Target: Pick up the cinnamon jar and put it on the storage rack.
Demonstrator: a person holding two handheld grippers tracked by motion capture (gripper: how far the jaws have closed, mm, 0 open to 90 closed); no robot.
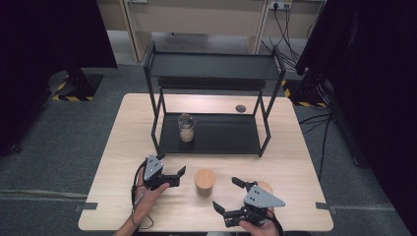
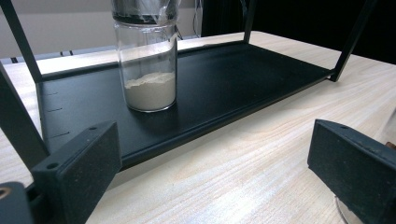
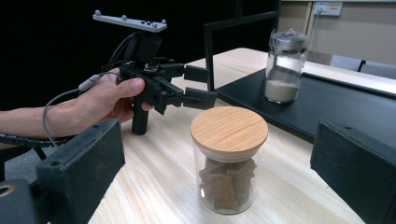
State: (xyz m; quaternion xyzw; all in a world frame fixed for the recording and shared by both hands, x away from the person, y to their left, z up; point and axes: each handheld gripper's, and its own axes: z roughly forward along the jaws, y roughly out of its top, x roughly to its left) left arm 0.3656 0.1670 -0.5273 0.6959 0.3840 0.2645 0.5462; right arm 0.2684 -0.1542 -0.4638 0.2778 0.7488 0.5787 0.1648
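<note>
On the wooden table (image 1: 118,162), the left gripper (image 1: 172,178) and right gripper (image 1: 231,195) gape wide, holding nothing, flanking the wood-lidded biscuit jar (image 1: 205,182); the powder jar's (image 2: 148,60) lid is cut off.

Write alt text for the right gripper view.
A glass jar with a wooden lid stands on the table between the open right gripper jaws. Behind it, a hand holds the open left gripper near a powder jar on a black shelf.

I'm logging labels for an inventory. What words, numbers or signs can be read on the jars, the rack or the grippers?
None can be read.
Powder jar: no label shows.
Wooden-lid jar: plain lid and glass.
Rack: bare black metal.
Left gripper and right gripper: no marking legible.
</note>
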